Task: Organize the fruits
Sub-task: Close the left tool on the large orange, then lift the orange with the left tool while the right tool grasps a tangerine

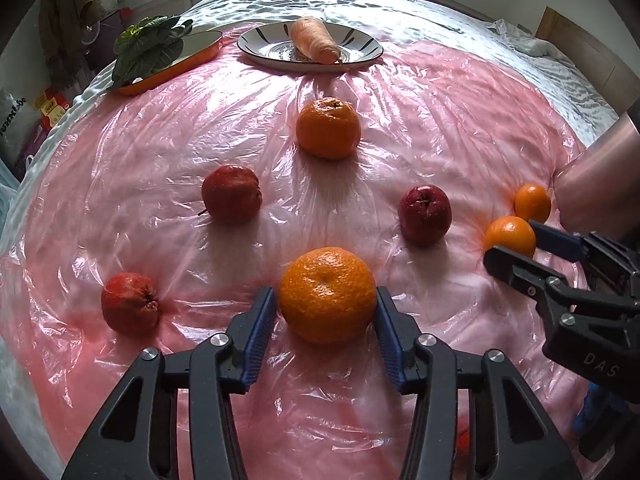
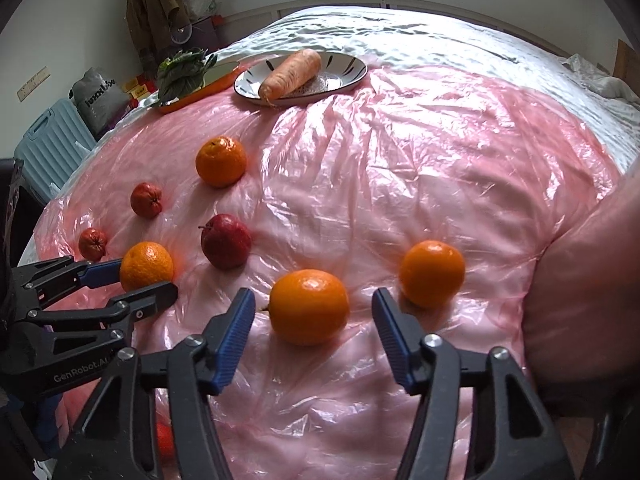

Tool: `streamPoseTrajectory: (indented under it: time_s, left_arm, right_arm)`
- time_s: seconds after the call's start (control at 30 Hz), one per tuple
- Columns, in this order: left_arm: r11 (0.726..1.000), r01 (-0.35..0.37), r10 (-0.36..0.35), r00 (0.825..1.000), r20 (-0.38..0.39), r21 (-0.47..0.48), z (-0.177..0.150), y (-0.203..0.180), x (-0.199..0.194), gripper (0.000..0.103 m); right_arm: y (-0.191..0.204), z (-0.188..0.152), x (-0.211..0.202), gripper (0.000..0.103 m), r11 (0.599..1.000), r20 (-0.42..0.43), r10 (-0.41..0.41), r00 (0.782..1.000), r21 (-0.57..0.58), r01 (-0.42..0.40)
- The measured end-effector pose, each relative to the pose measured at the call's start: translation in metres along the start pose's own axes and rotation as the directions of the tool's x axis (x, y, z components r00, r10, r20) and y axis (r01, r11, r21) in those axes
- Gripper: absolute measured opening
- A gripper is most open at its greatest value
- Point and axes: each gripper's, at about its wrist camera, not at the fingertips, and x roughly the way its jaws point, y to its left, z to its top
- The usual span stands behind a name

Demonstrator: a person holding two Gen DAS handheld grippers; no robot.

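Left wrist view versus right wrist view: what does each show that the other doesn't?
Left wrist only: DAS lettering on the right gripper. Right wrist only: a blue suitcase, a wall socket, GenRobot lettering on the left gripper. Both: carrot on a plate, leafy greens, four oranges, three red fruits, pink plastic sheet.

Bed [image 2: 460,36]: white rumpled cover, overlaid by a crinkled pink plastic sheet [image 2: 400,160]. On the sheet: four oranges — one near centre [image 2: 309,306], one right of it [image 2: 433,273], one near left [image 2: 146,266], one farther back [image 2: 221,161]; three red apples on the left [image 2: 226,241] [image 2: 146,199] [image 2: 93,244]. Far edge: patterned plate [image 2: 344,74] bearing a carrot; orange-rimmed dish [image 2: 212,80] bearing leafy greens.
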Motion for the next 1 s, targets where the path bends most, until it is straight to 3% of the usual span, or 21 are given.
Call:
streamPoseTrajectory:
  time_s: [0.13, 1.0]
  left_arm:
    - [1.000, 0.015, -0.015, 1.000, 0.004, 0.002, 0.000, 0.002, 0.000, 0.040]
    - [0.997, 0.063, -0.061, 0.997, 0.051, -0.033, -0.011, 0.018, -0.027, 0.038]
  right_arm:
    - [0.002, -0.001, 0.003, 0.077, 1.000, -0.008, 0.008, 1.000, -0.005, -0.008]
    - [0.008, -0.005, -0.021, 0.074, 1.000, 0.010, -0.003, 1.000, -0.006, 0.003]
